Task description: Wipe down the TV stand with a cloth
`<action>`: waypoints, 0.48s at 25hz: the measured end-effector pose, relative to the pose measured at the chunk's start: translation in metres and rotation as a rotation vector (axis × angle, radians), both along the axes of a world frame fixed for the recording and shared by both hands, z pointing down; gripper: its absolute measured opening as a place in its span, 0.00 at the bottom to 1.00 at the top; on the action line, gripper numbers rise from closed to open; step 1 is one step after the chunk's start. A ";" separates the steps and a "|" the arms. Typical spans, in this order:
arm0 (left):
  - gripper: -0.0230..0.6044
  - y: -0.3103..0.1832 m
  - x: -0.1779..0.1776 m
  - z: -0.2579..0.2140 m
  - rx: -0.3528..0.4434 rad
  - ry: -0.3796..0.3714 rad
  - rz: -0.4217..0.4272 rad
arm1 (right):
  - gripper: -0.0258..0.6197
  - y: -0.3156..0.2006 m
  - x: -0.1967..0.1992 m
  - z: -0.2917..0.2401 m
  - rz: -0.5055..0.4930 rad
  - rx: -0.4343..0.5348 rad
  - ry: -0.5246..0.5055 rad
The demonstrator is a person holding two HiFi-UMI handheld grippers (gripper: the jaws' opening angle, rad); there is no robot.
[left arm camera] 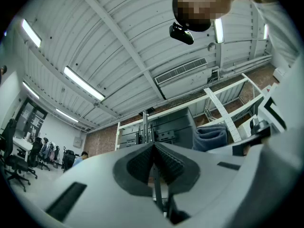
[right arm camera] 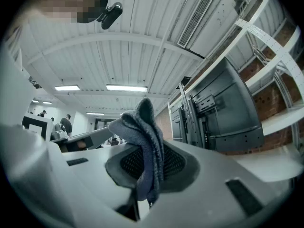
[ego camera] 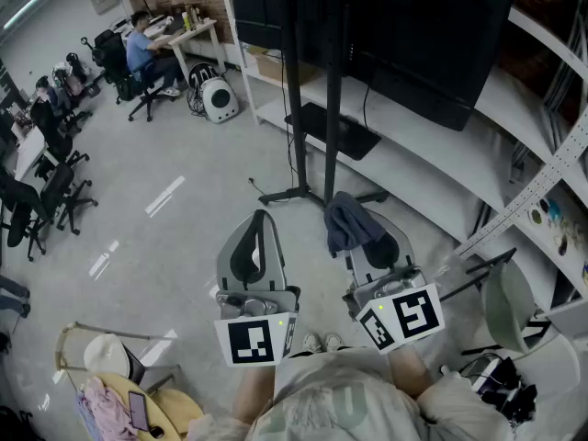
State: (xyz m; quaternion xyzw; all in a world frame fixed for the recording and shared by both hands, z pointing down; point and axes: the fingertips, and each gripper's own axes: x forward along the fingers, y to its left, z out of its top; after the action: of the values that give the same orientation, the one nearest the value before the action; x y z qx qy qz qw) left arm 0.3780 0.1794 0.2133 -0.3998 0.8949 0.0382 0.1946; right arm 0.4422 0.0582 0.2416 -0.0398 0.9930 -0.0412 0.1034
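A grey-blue cloth (ego camera: 347, 222) sticks up from my right gripper (ego camera: 363, 237), whose jaws are shut on it; in the right gripper view the cloth (right arm camera: 145, 146) hangs folded between the dark pads. My left gripper (ego camera: 256, 237) is shut with nothing in it, its ribbed pads (left arm camera: 164, 163) pressed together. Both grippers point upward, held in front of my chest. The black TV stand (ego camera: 312, 81) rises ahead with two poles and a foot (ego camera: 285, 194) on the floor, a large dark TV (ego camera: 404, 26) mounted on it. The stand (right arm camera: 190, 122) stands to the right in the right gripper view.
White shelving (ego camera: 432, 168) runs behind the stand and along the right. A black tray (ego camera: 335, 129) lies on the low shelf. Office chairs (ego camera: 41, 191) stand at the left, a seated person (ego camera: 142, 49) at a far desk. A stool with clothes (ego camera: 119, 389) is near my left.
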 end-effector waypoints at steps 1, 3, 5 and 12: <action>0.06 0.002 -0.001 0.001 0.002 0.003 -0.002 | 0.13 0.001 -0.001 0.001 0.001 -0.001 0.004; 0.06 0.006 -0.005 0.003 0.004 0.010 -0.006 | 0.13 0.003 -0.004 0.004 0.003 -0.001 0.012; 0.06 0.010 -0.010 0.004 0.004 0.018 -0.010 | 0.13 0.005 -0.008 0.006 0.002 0.000 0.018; 0.06 0.028 -0.029 0.005 0.029 0.030 -0.016 | 0.13 0.021 -0.023 0.003 0.004 0.045 0.014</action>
State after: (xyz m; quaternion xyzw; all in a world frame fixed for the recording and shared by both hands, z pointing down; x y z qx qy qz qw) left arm 0.3487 0.2069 0.2186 -0.3891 0.9003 0.0558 0.1872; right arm 0.4194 0.0792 0.2443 -0.0396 0.9943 -0.0184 0.0974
